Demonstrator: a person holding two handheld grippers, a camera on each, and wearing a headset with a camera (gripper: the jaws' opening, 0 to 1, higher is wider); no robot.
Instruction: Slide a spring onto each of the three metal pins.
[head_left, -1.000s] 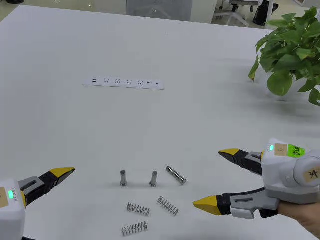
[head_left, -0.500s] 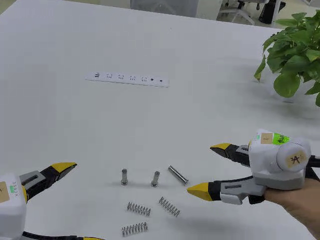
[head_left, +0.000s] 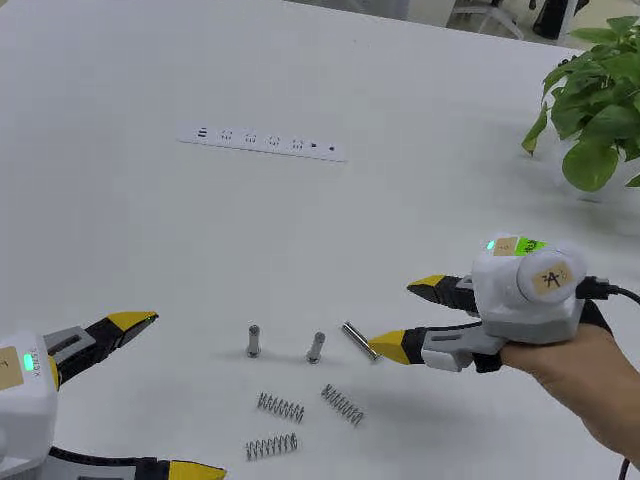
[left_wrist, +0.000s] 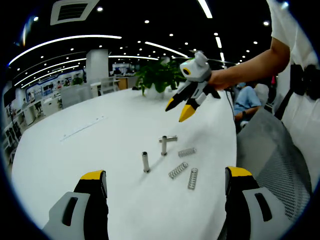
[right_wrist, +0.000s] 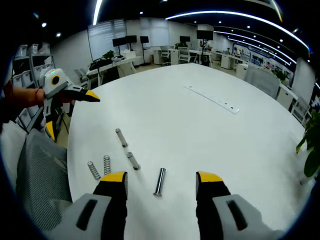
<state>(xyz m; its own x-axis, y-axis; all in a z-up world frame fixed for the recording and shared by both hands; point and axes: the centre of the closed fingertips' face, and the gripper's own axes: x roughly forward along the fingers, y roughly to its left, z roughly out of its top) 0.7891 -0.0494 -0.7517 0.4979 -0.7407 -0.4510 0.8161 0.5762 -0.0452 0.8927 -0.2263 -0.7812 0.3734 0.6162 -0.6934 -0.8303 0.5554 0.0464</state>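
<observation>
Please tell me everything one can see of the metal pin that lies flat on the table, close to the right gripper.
The short, shiny silver metal pin has a smooth round shaft and a wider flat head at the end nearer the right gripper. It lies on its side on the white table, with no spring on it. The open, yellow-tipped gripper appears to hover above the pin without touching it; only the table seems to touch it.

An open-plan office: rows of desks (right_wrist: 119, 62) with monitors (right_wrist: 129, 41) under ceiling strip lights (left_wrist: 75, 41).
</observation>
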